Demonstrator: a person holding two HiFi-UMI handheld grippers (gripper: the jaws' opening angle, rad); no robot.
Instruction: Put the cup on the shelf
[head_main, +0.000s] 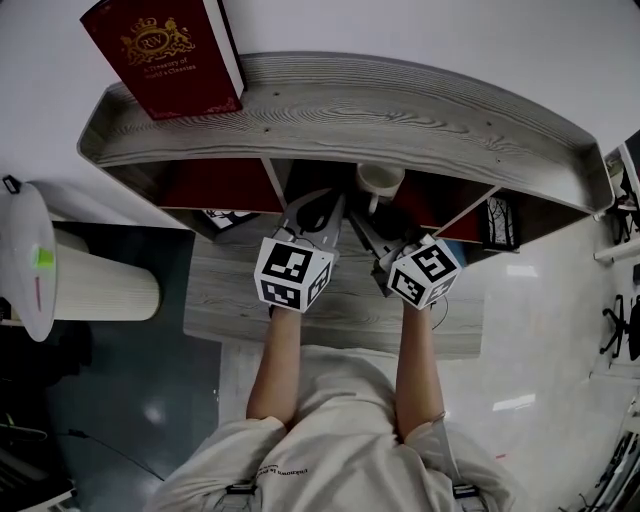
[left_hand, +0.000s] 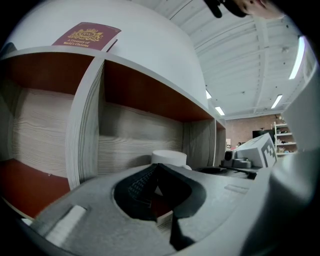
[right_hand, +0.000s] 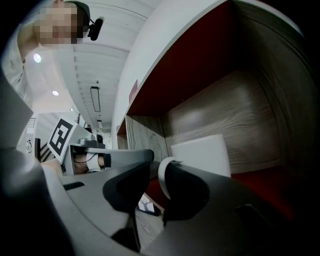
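Cup (head_main: 380, 181) stands in the shelf's (head_main: 400, 115) middle compartment. Right gripper (right_hand: 156, 167) has jaws apart, the handle (right_hand: 162, 176) between them. Left gripper (left_hand: 155, 167) has jaws together, empty.

The left claw (left_hand: 156, 169), jaws meeting at their tips with nothing between, faces a white cup (left_hand: 169, 157) standing inside a shelf (left_hand: 89, 115) compartment; a red book (left_hand: 86, 36) sits on top
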